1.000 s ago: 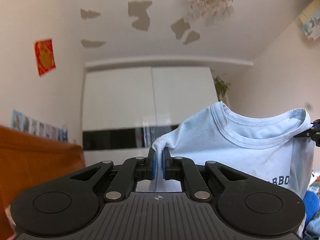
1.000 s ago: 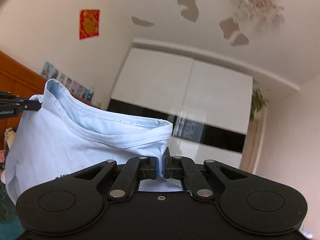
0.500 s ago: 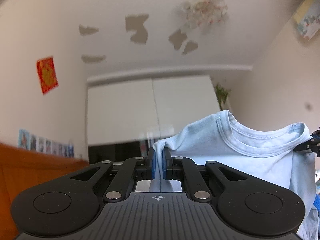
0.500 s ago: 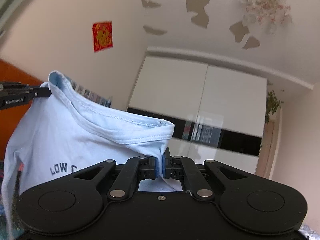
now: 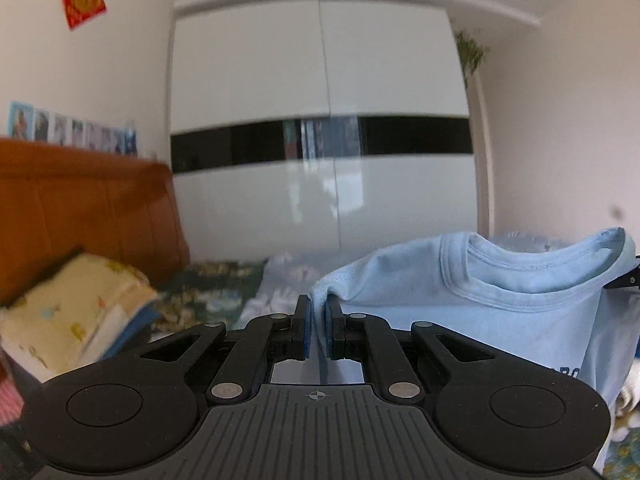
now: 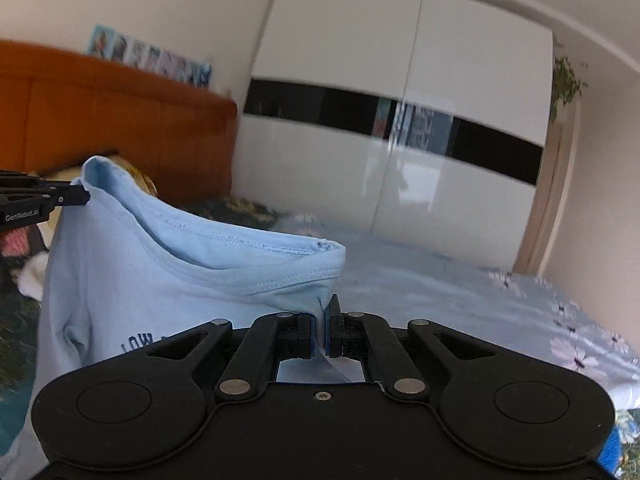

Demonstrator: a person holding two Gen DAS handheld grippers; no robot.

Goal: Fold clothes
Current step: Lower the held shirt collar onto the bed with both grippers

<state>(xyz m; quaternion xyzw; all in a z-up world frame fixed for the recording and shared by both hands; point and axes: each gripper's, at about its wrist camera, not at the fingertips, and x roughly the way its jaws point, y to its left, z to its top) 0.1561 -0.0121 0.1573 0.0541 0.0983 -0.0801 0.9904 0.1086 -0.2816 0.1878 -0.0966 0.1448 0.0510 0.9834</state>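
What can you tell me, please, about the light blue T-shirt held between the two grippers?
The light blue T-shirt looks like soft cotton knit, with a ribbed, stitched round collar and dark printed letters on the chest, only partly readable. It hangs in the air, stretched by its shoulders: the left gripper is shut on one shoulder edge, the right gripper on the other. The collar sags between them and the body drapes downward above the bed.

Light-blue cotton T-shirt [image 6: 132, 280]: dark print on chest, partly hidden, reads "LOW" in right wrist view; left wrist view shows only cut-off letters at frame edge, unreadable. Black left gripper [image 6: 86, 194] finger: white lettering "GenRobot.AI".
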